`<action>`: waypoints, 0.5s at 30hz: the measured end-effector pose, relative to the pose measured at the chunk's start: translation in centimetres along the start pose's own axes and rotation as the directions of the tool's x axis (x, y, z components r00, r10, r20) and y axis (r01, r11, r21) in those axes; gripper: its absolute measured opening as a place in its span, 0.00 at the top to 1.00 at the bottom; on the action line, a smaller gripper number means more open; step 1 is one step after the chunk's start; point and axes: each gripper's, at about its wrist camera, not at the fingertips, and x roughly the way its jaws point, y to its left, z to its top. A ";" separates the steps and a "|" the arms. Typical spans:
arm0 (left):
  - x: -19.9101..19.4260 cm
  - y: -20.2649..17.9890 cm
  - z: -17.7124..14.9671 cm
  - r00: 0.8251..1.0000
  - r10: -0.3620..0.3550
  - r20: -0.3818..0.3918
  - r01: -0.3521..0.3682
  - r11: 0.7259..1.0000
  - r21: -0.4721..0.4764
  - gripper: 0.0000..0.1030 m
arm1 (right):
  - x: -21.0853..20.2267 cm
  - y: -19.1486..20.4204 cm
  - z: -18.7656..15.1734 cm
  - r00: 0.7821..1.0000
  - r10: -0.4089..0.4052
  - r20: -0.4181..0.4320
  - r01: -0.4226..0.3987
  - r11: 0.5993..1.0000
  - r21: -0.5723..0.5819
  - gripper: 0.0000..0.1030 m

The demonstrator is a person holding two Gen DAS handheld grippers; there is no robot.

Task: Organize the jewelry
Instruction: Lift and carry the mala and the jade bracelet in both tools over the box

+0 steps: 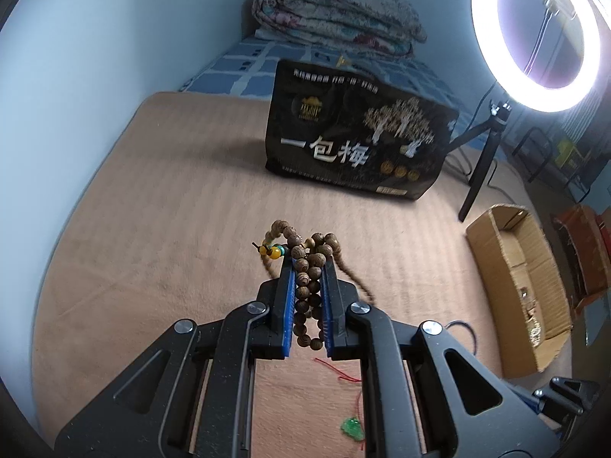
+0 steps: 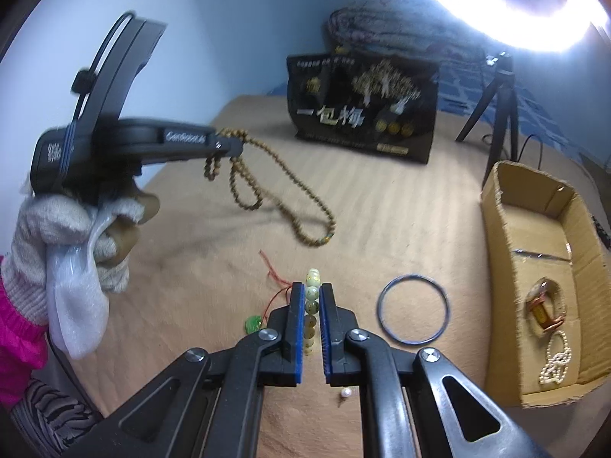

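My left gripper [image 1: 308,263] is shut on a long strand of brown wooden beads [image 1: 307,286], bunched between its blue pads, with a yellow and teal bead at the left. From the right wrist view the same left gripper [image 2: 225,145] hangs in the air at the left, and the wooden bead strand [image 2: 282,187] dangles from it in loops above the tan mat. My right gripper [image 2: 312,294] is shut on a bracelet of pale green and amber beads [image 2: 311,305]. An open cardboard box [image 2: 508,236] lies at the right.
In the box lie a pearl strand [image 2: 555,362] and a copper-coloured piece [image 2: 542,311]. On the mat lie a dark bangle [image 2: 414,309], a green pendant on red cord [image 2: 252,322] and a small pearl [image 2: 346,393]. A black bag [image 1: 359,133], a ring light [image 1: 534,34] on a tripod and a folded quilt [image 1: 336,19] stand behind.
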 end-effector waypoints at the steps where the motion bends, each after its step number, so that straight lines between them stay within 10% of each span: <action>1: -0.3 -0.1 0.1 1.000 -0.003 0.007 0.003 1.000 -0.001 0.90 | -0.4 -0.3 0.2 1.000 -0.004 0.013 0.004 1.000 0.005 0.96; 15: -5.4 -3.8 1.0 0.992 -0.092 0.086 0.090 0.995 0.032 0.90 | -5.5 -4.4 0.5 0.991 -0.062 0.118 0.053 0.996 0.071 0.96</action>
